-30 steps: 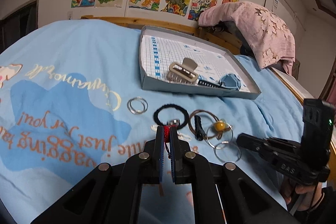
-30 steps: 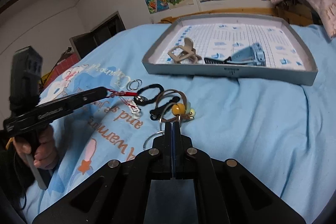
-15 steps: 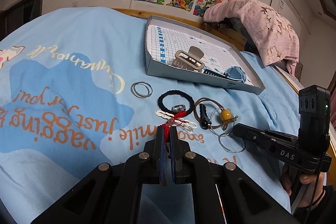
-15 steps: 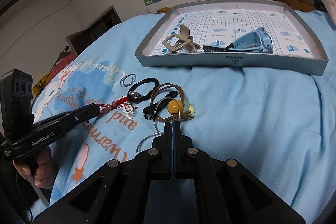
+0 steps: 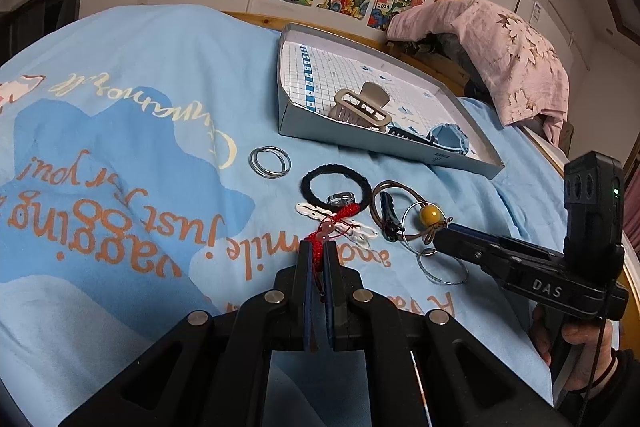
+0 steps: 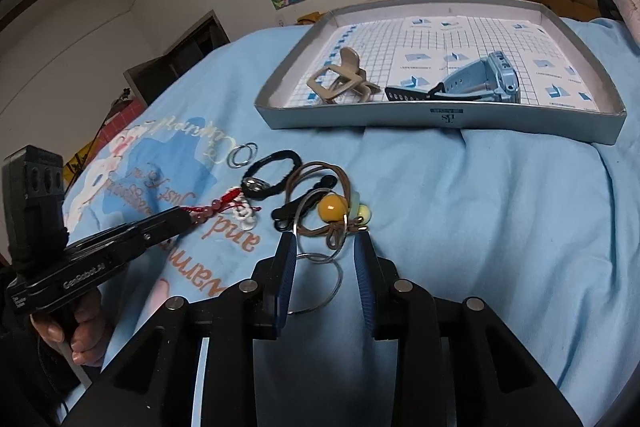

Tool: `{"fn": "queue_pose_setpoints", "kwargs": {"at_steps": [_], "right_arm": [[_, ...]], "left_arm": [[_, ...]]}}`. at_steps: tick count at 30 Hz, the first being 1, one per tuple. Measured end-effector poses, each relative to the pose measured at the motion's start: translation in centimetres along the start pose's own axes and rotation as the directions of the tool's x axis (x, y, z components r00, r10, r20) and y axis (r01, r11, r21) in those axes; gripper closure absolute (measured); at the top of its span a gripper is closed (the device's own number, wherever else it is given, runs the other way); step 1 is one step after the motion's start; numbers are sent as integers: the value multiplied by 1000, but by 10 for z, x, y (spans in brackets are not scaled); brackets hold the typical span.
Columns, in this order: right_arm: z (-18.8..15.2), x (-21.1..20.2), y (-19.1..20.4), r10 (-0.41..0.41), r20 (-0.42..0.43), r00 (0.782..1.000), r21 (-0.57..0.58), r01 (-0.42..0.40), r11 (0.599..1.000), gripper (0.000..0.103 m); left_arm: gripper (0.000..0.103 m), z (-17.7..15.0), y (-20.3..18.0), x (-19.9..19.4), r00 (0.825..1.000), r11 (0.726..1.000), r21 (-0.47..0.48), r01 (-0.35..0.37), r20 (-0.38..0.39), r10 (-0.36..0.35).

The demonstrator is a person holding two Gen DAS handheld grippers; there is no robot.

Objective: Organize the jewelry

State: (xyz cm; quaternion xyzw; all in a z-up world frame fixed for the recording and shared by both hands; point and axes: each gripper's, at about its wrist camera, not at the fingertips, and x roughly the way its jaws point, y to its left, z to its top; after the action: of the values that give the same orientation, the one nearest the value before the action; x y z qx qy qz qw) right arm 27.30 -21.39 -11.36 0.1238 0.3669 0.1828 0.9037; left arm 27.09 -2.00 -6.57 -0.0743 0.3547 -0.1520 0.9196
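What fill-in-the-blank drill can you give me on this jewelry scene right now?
1. The left gripper is shut on the ____ beaded cord.
2. The beige hair claw lies inside the grey ____.
3. The right gripper jaws are ____, a wire ring between them.

Missing: red; tray; opening

The bedspread [image 5: 132,75] is light blue with a darker blue cloud, orange lettering and pale yellow script. The tray [image 6: 440,115] is grey outside, its floor white with a blue grid. In it lie a beige clip [image 5: 362,105] and a pale blue watch [image 6: 486,79]. A red cord [image 5: 334,223], black scrunchie [image 5: 336,181], yellow bead [image 6: 332,207], brown cord [image 6: 320,171] and silver rings [image 5: 269,162] lie nearby.
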Motion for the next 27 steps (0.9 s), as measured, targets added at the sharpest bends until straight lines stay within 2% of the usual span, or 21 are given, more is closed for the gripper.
{"fn": "queue_pose_setpoints", "kwargs": {"at_steps": [3, 5, 6, 7, 11, 17, 22, 27], "right_arm": [[2, 6, -1, -7, -10, 1000, -1, 7, 1000, 77], [3, 9, 0, -16, -15, 1000, -9, 16, 1000, 88], [2, 10, 1, -16, -15, 1000, -11, 16, 1000, 96], [2, 9, 0, -16, -11, 1000, -9, 15, 1000, 99], [3, -2, 0, -1, 32, 999, 1, 1, 1000, 100], [11, -27, 0, 32, 124, 992, 2, -33, 999, 101], [30, -52, -6, 56, 225, 973, 5, -58, 998, 101], [66, -73, -23, 40, 335, 941, 2, -43, 999, 101]], "left_arm": [[98, 0, -1, 0, 1000, 1000, 2, -4, -1, 4], [98, 0, -1, -1, 1000, 1000, 5, -9, -1, 9], [98, 1, -2, -1, 1000, 1000, 7, -11, -1, 11], [98, 3, -3, -3, 1000, 1000, 8, -14, 1, 14], [98, 12, -6, -11, 1000, 1000, 2, -8, 11, 8], [98, 45, -14, -29, 999, 1000, -8, 11, 50, -10], [98, 80, -35, -36, 995, 1000, 23, 9, 101, -11], [98, 111, -60, -18, 987, 999, 35, -10, 160, 5]]}}
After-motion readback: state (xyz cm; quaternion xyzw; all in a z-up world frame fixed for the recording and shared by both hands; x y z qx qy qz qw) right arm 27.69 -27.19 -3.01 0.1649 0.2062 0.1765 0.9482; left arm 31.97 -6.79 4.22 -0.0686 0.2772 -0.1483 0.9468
